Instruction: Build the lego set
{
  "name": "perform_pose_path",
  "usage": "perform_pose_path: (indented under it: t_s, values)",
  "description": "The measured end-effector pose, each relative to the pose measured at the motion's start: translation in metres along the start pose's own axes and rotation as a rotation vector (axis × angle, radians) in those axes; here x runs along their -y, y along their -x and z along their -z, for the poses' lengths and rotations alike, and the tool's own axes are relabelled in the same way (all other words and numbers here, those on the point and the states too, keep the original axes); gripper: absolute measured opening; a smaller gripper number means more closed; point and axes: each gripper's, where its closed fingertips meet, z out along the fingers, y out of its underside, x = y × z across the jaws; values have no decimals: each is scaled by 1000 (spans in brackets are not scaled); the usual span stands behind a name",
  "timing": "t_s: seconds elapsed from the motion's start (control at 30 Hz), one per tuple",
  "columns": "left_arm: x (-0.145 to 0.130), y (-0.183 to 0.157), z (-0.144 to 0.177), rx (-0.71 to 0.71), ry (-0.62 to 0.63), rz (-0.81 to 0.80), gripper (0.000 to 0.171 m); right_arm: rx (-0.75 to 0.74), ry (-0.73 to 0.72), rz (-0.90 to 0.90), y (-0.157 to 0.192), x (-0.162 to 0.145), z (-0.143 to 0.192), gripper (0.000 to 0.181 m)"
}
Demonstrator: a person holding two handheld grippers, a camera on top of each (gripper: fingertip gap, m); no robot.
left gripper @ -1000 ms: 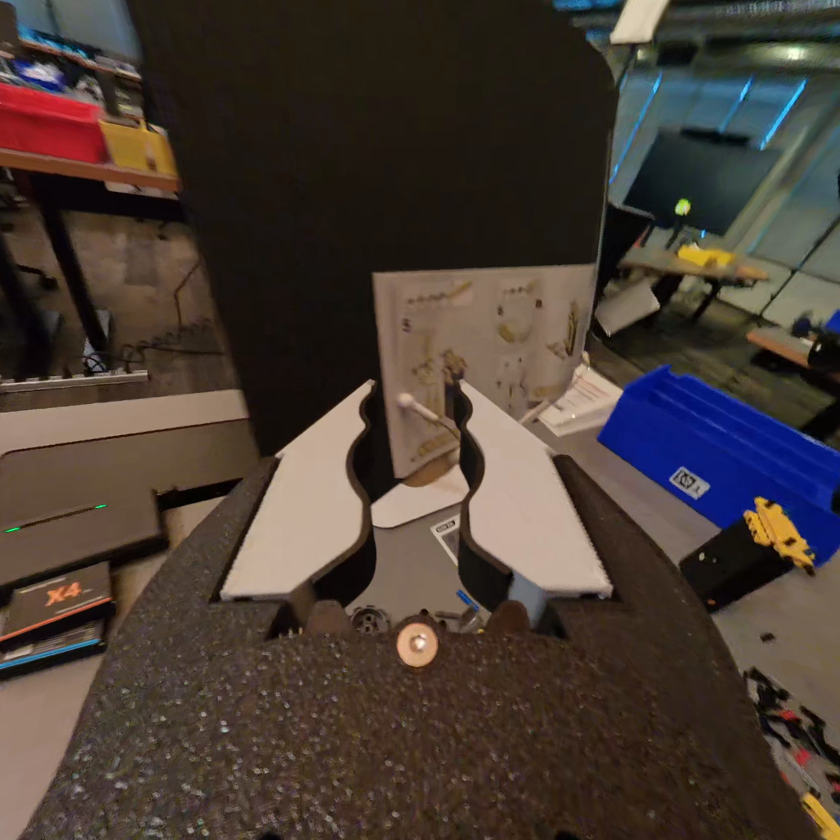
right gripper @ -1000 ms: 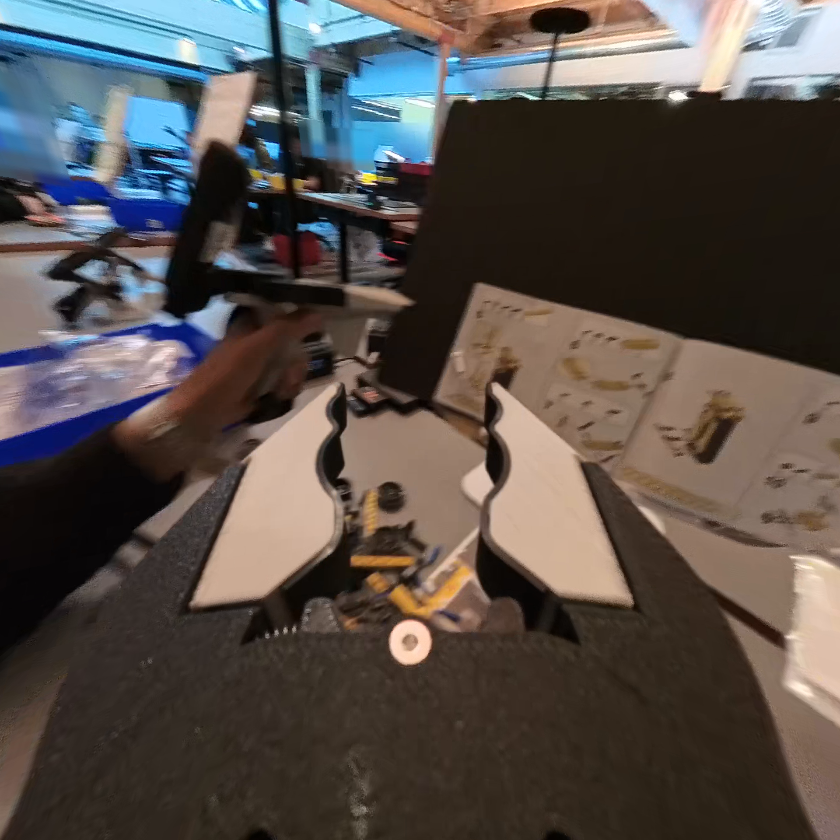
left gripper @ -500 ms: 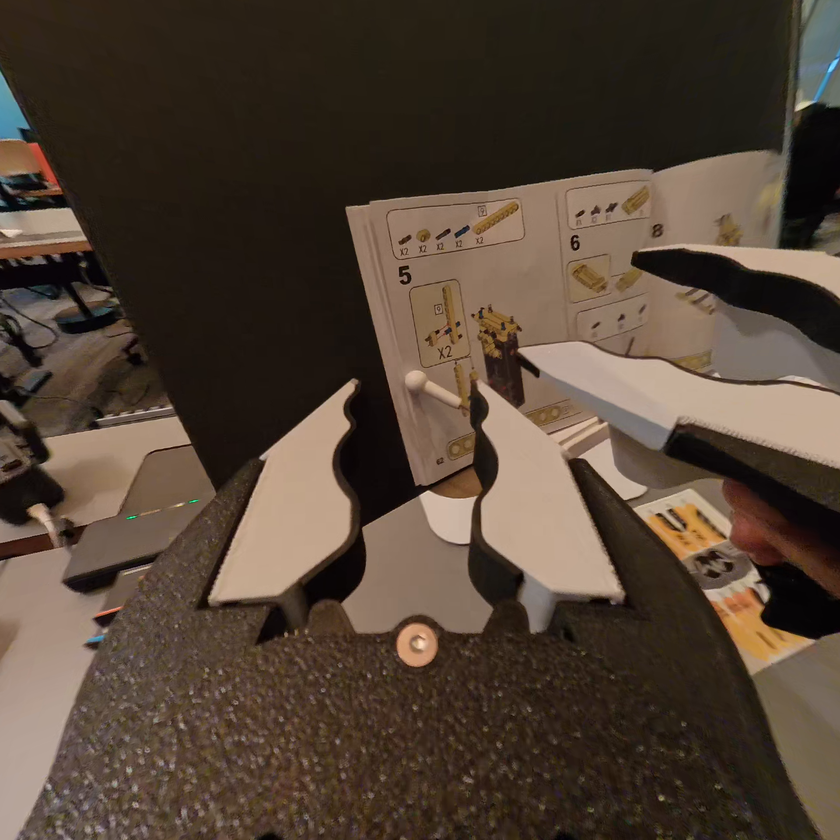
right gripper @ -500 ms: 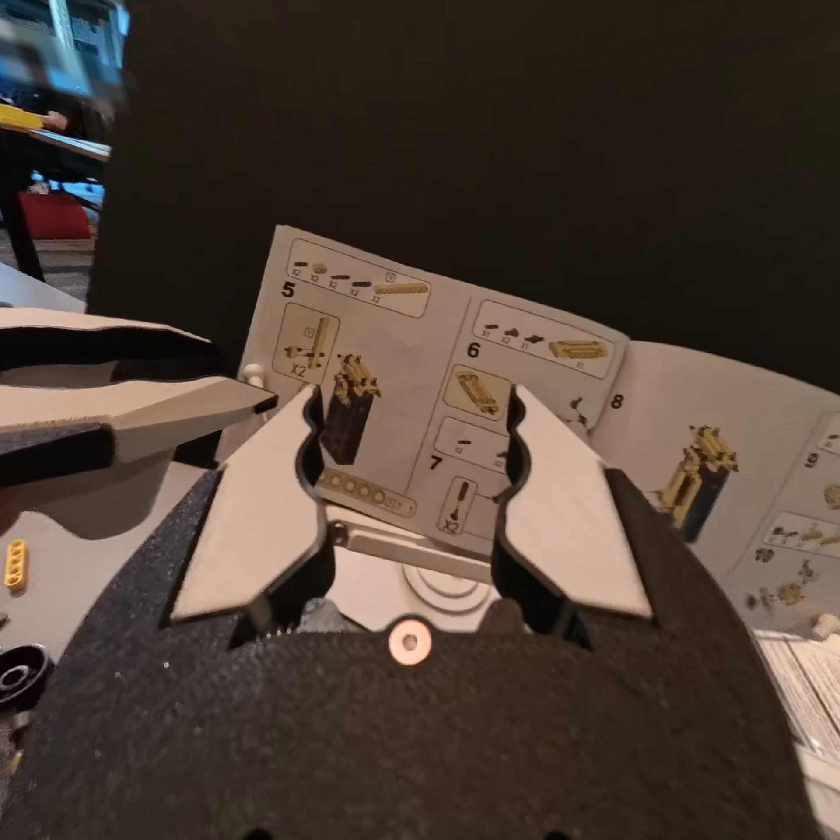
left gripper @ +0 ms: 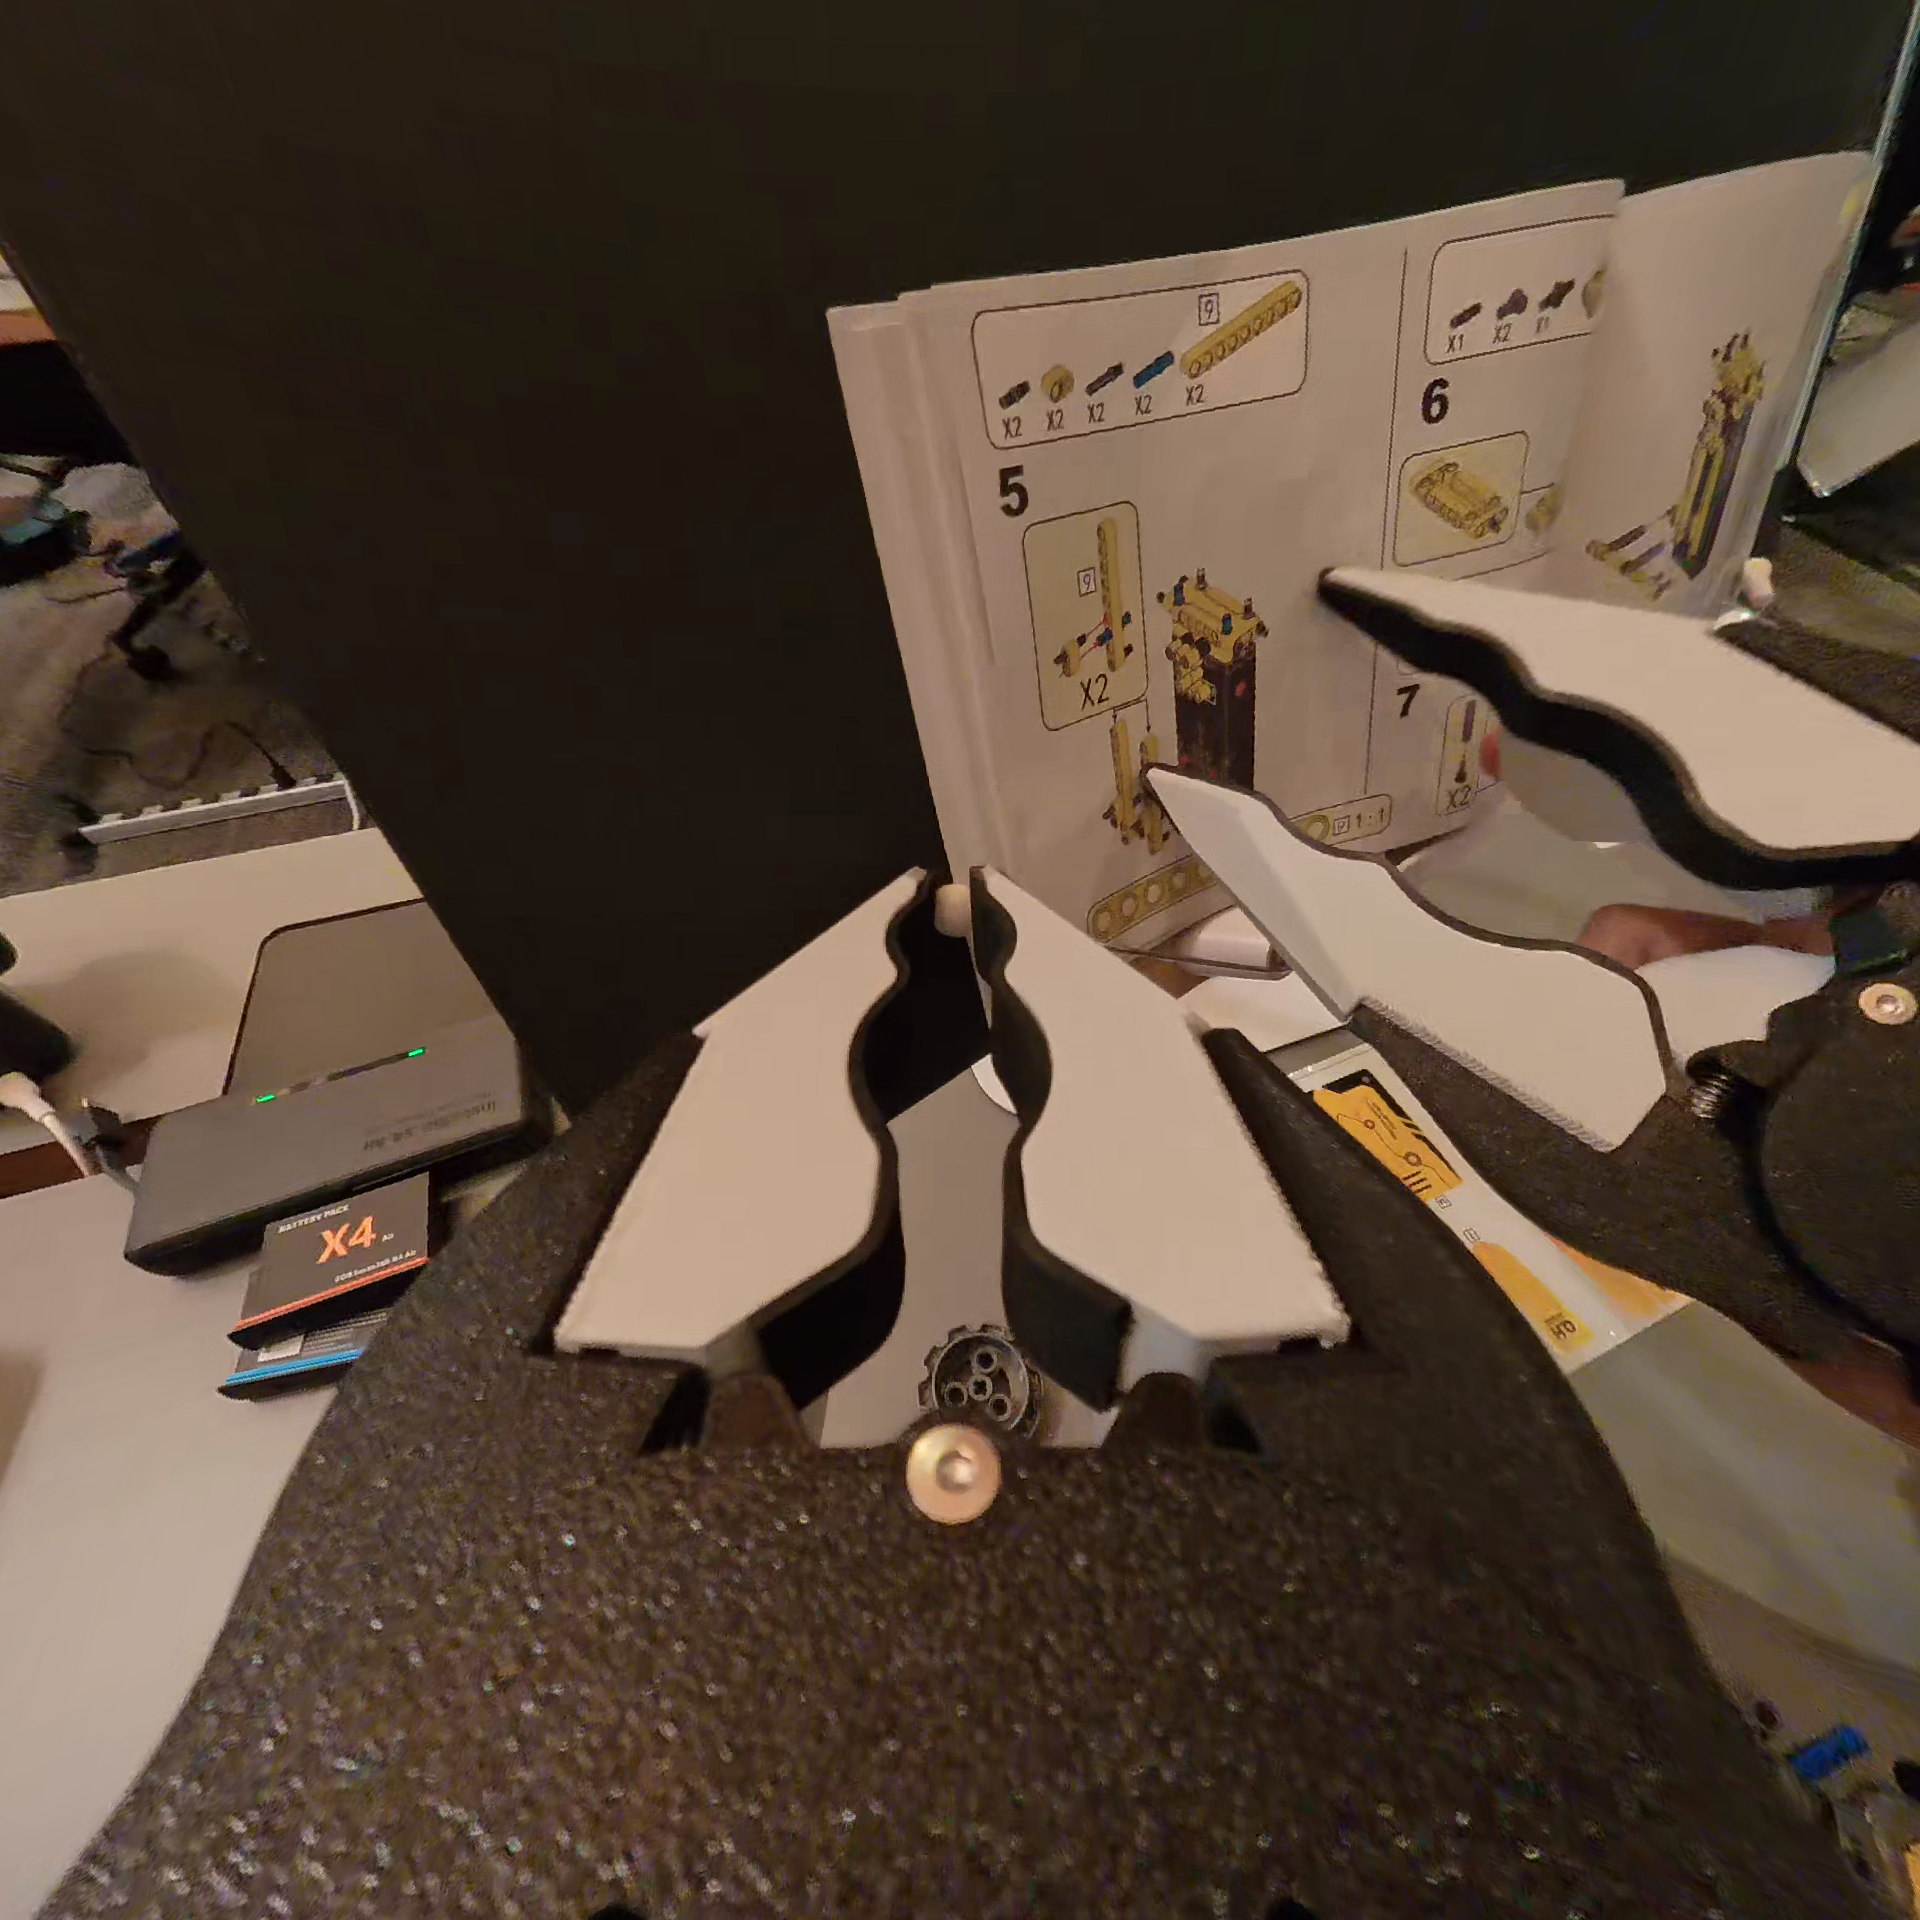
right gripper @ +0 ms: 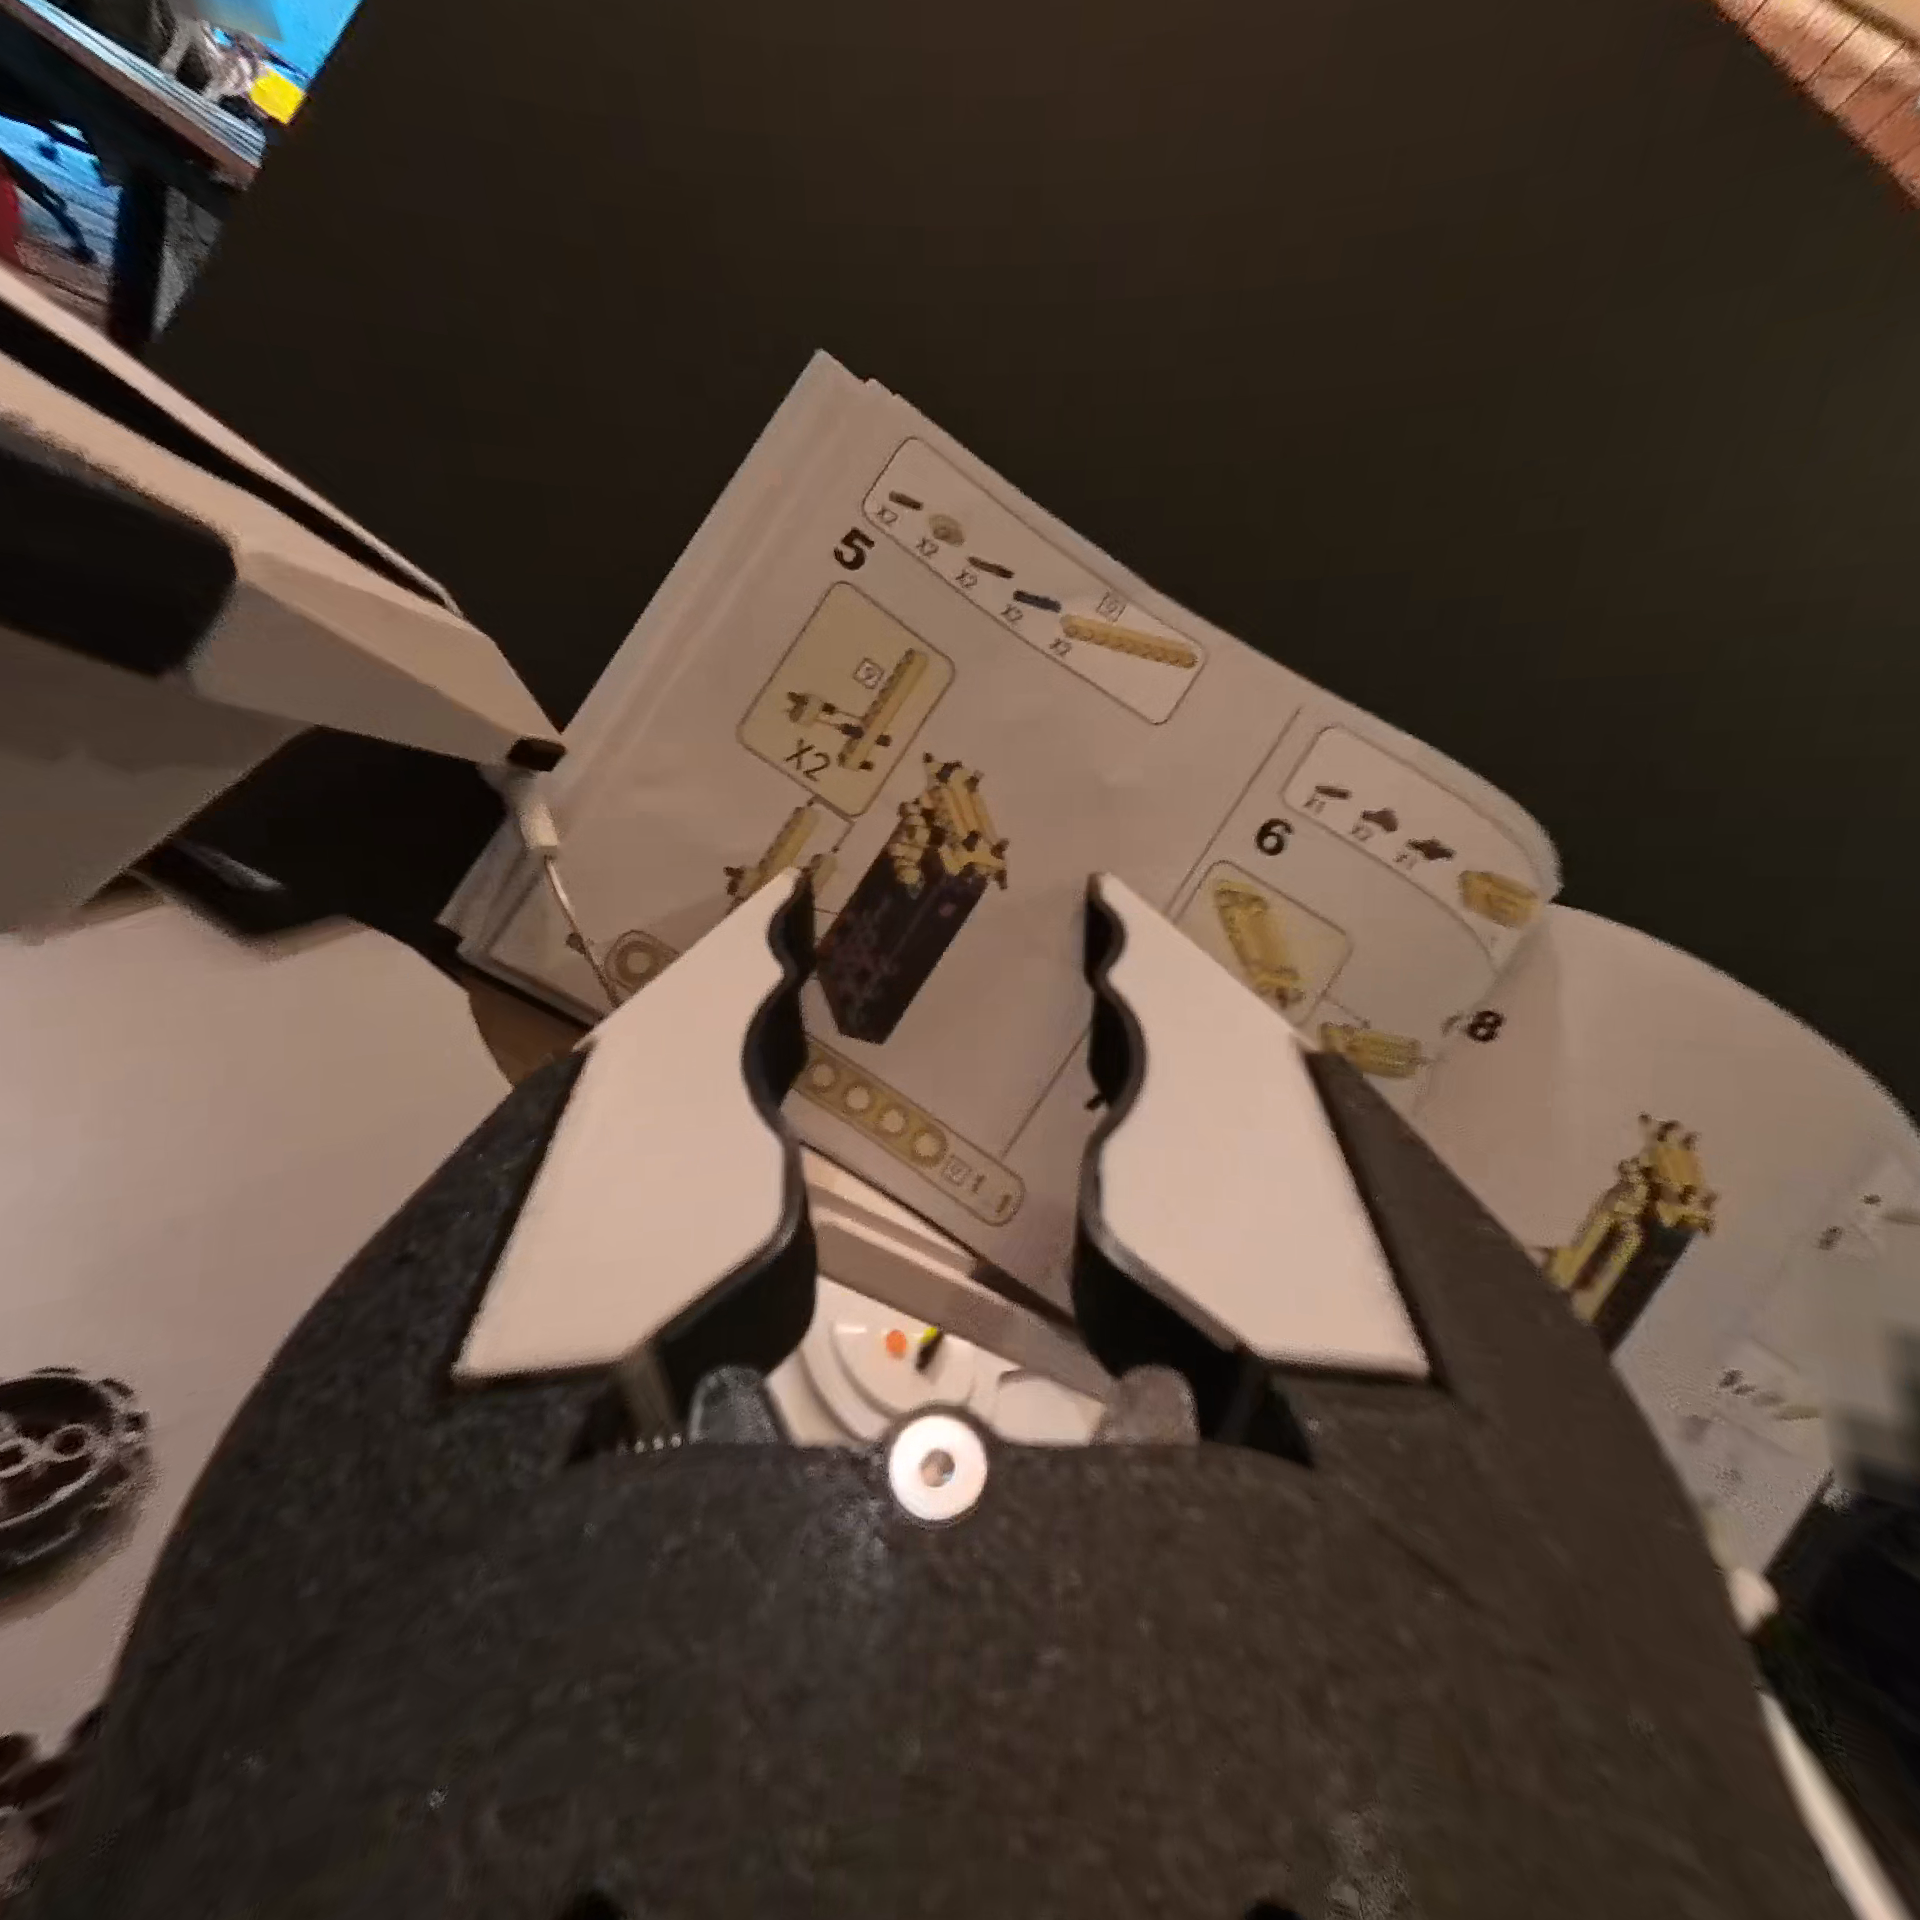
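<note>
Two grippers are seen at an open instruction booklet (left gripper: 1195,582) propped upright on a white stand (right gripper: 935,1288) against a black panel (left gripper: 520,416). The left gripper (left gripper: 948,902) is nearly closed, its tips pinched on a small white knob (left gripper: 950,906) at the booklet's lower left corner; whether the knob is truly gripped cannot be told. The right gripper (right gripper: 940,904) is held wide open, empty, straight in front of the left-hand page, near but apart. A black gear (left gripper: 979,1387) lies on the table (left gripper: 104,1507) below the left gripper.
</note>
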Motion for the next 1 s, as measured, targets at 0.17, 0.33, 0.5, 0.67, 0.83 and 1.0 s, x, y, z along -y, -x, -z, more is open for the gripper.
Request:
perform_pose_path:
  t_s: [0.17, 0.33, 0.5, 0.67, 0.83, 1.0]
  values:
    - [-1, 0, 0, -10, 2, 5, 6, 59, 44, -156, -2, -5, -2, 40]
    - [0, 0, 0, -33, -5, 30, 6, 63, 94, -270, -25, -16, -2, 0]
    - [0, 0, 1, -32, -6, 30, 5, -65, 142, -282, -56, -25, 7, 0]
    - [1, 0, 1, -40, -8, 46, 5, -218, 146, -272, -92, -40, 25, 0]
    - [12, -4, 9, -57, -52, 49, 6, -304, 146, -436, -120, -65, 46, 0]
    - [23, -19, 16, -118, -104, 43, 6, -297, 121, -517, -129, -72, 64, 0]
